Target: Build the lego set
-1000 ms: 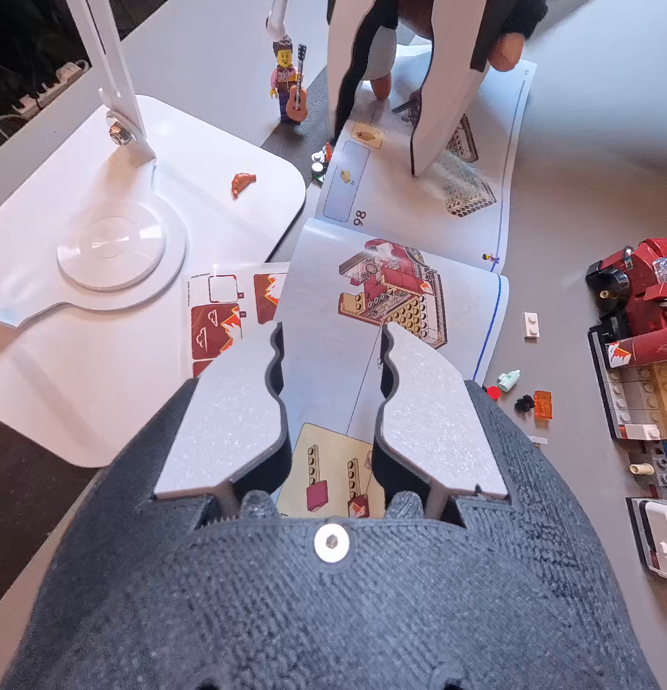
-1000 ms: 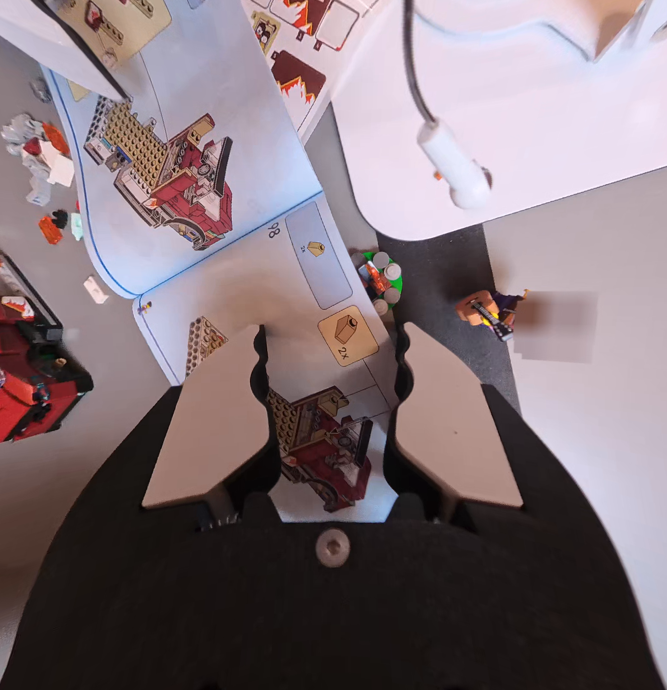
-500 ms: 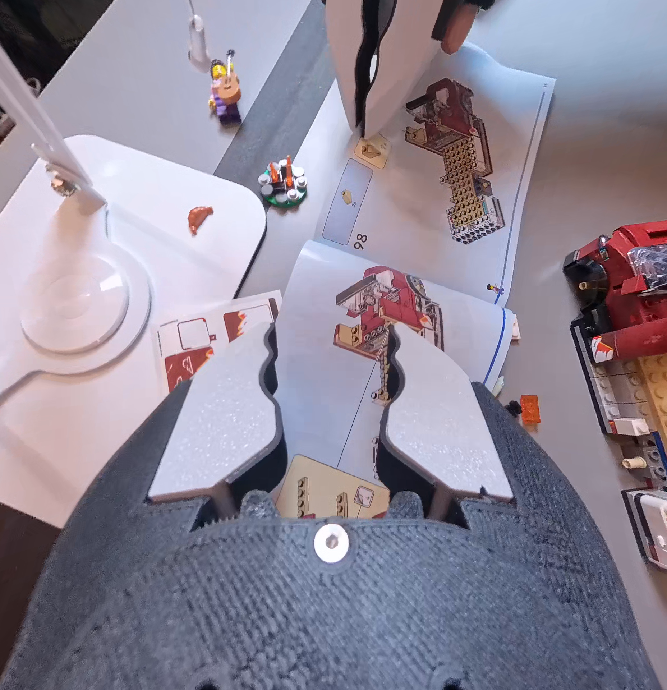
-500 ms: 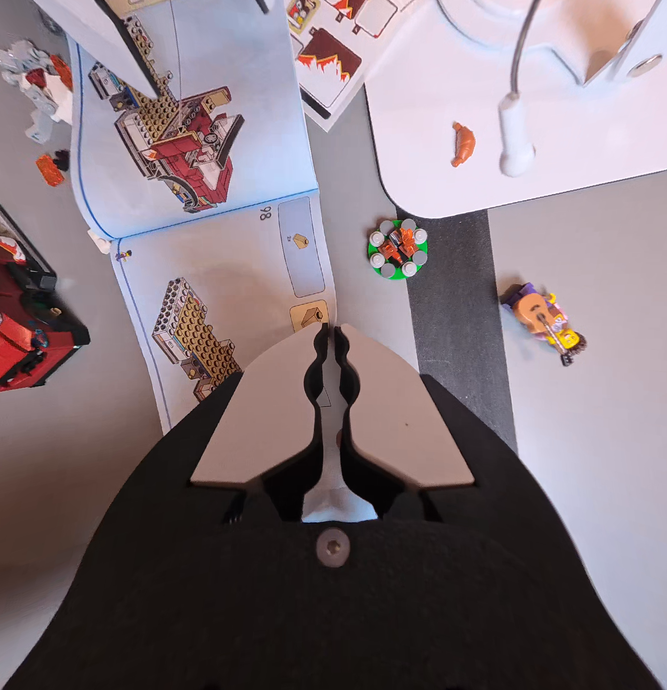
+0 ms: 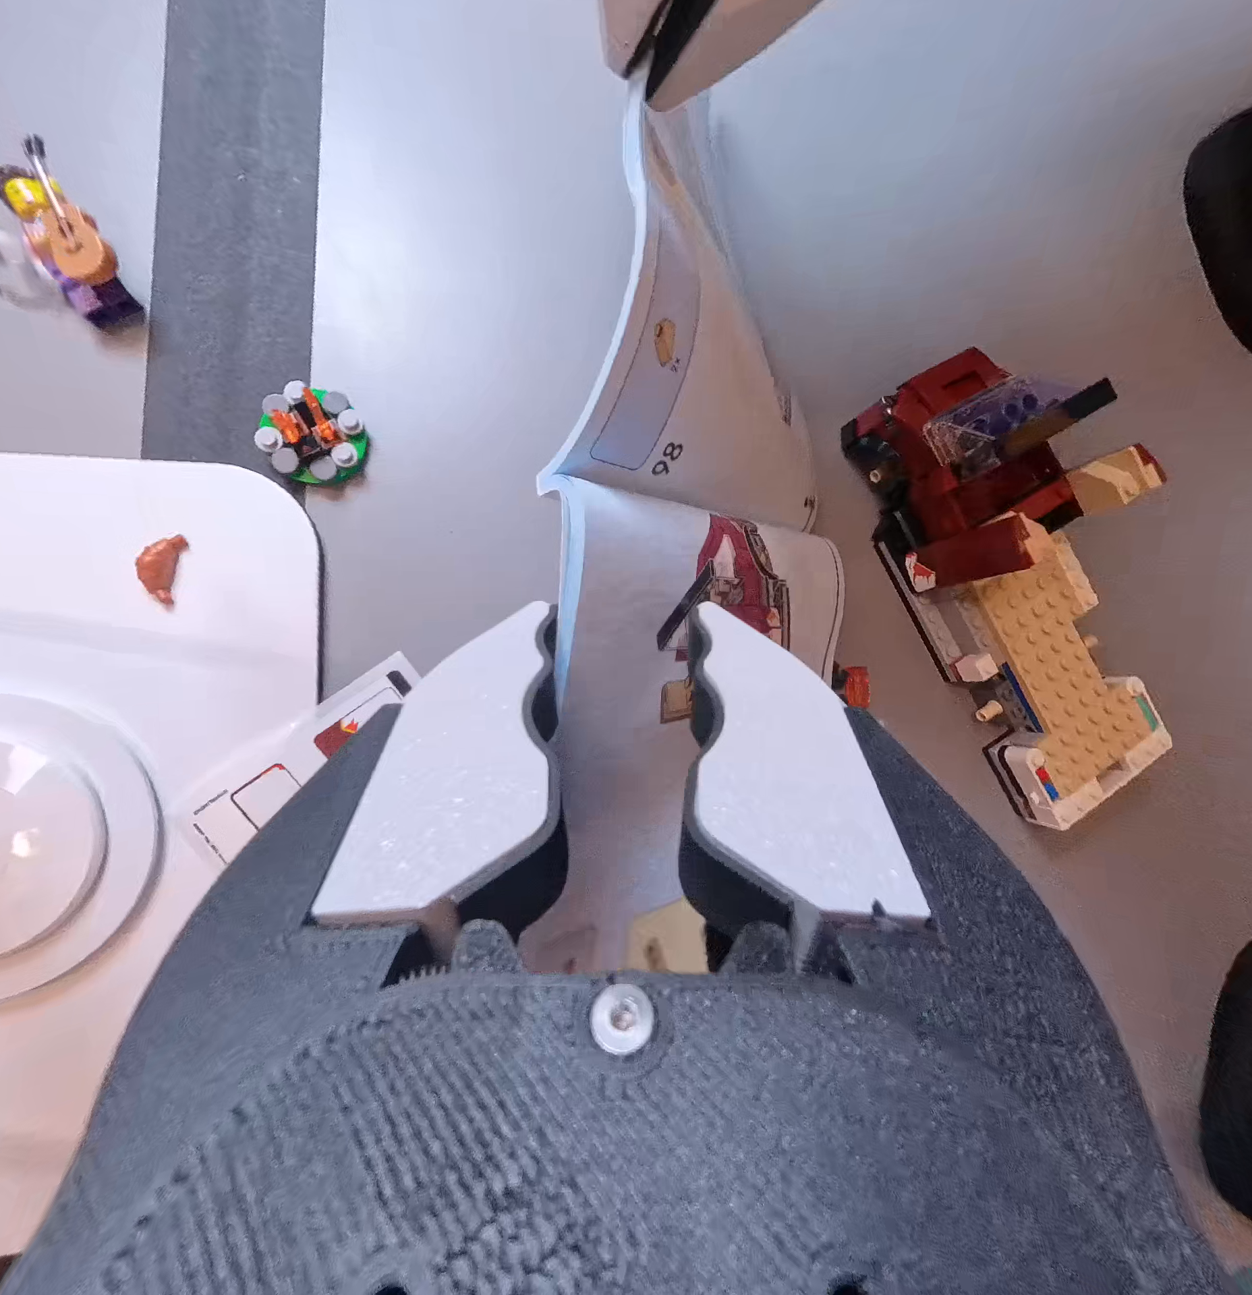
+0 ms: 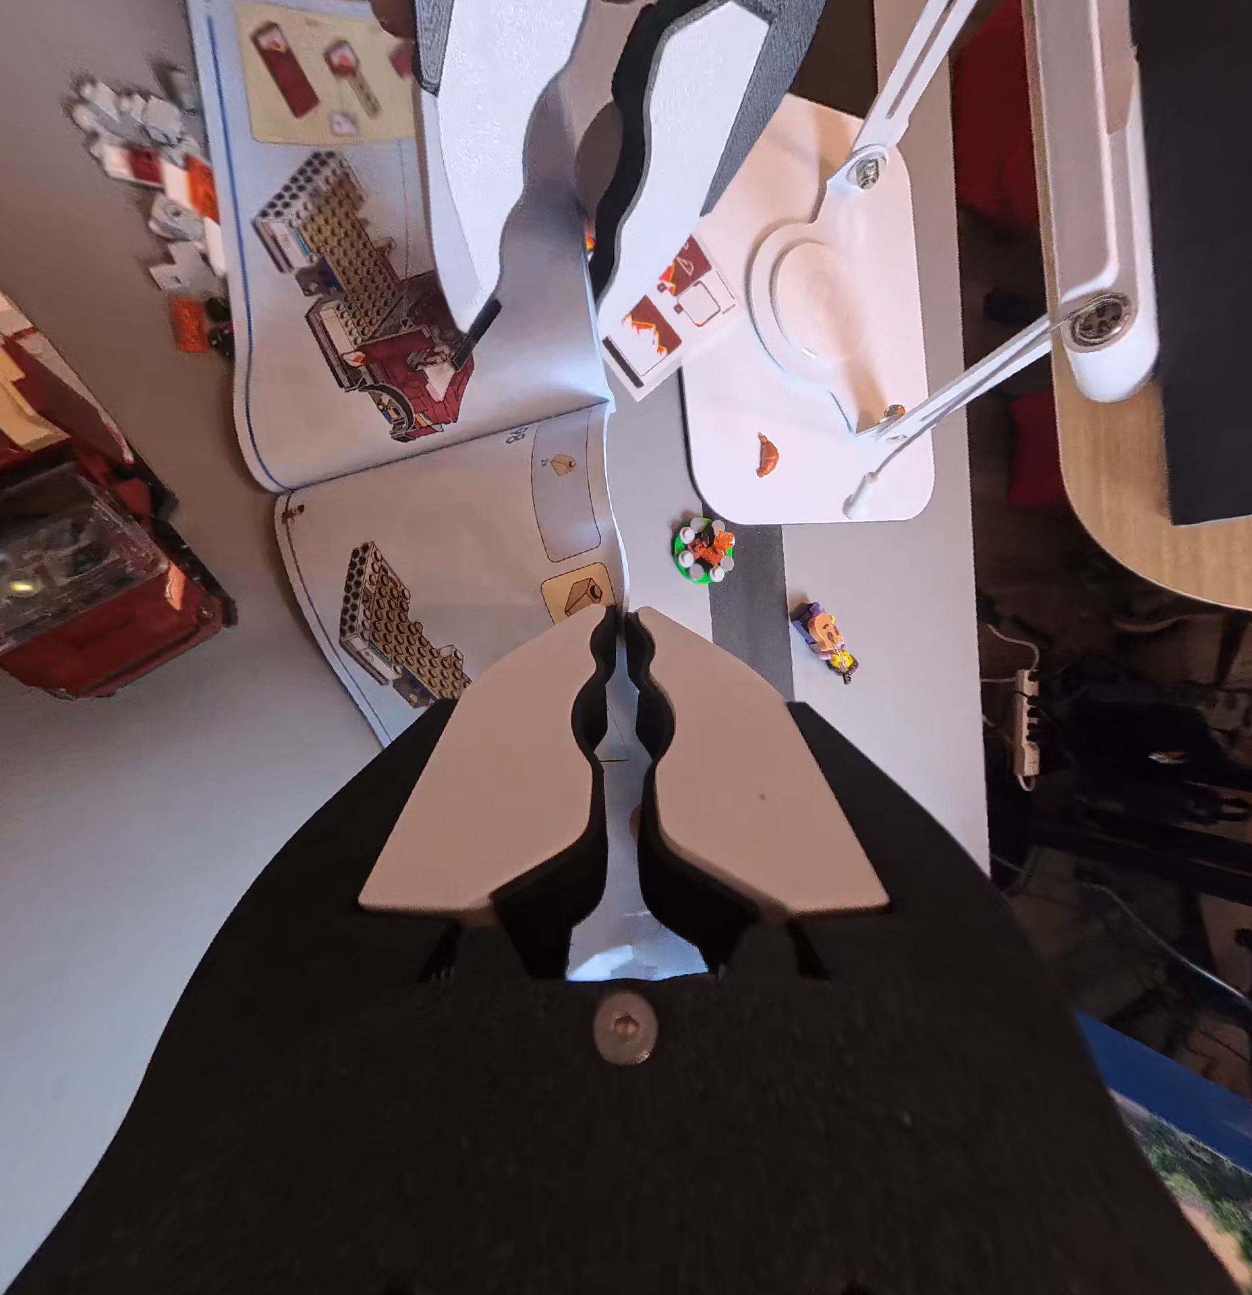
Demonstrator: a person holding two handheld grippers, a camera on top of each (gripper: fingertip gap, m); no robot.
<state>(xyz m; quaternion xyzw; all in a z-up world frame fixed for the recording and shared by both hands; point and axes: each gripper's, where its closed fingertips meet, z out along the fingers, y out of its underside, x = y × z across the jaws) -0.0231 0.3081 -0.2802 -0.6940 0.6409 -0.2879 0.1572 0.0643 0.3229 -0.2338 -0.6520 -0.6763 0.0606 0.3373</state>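
**Trainee:** Which gripper has the page?

**Operator:** My right gripper (image 6: 622,620), fingers clenched on the outer edge of the lifted page (image 6: 469,560) of the instruction booklet (image 5: 630,560). From my left wrist view that page rises nearly edge-on, away from me, up to the right gripper at the top of the frame.

**Trainee:** And the left?

**Operator:** My left gripper (image 5: 623,613) is released, jaws apart, hovering over the flat page near the spine. The spine runs crosswise between the two grippers, so I judge the page must swing over it toward the left gripper.

**Trainee:** Where is the build?

**Operator:** The red and tan lego truck (image 5: 994,574) lies on the table (image 5: 469,210) just beside the booklet, clear of both grippers.
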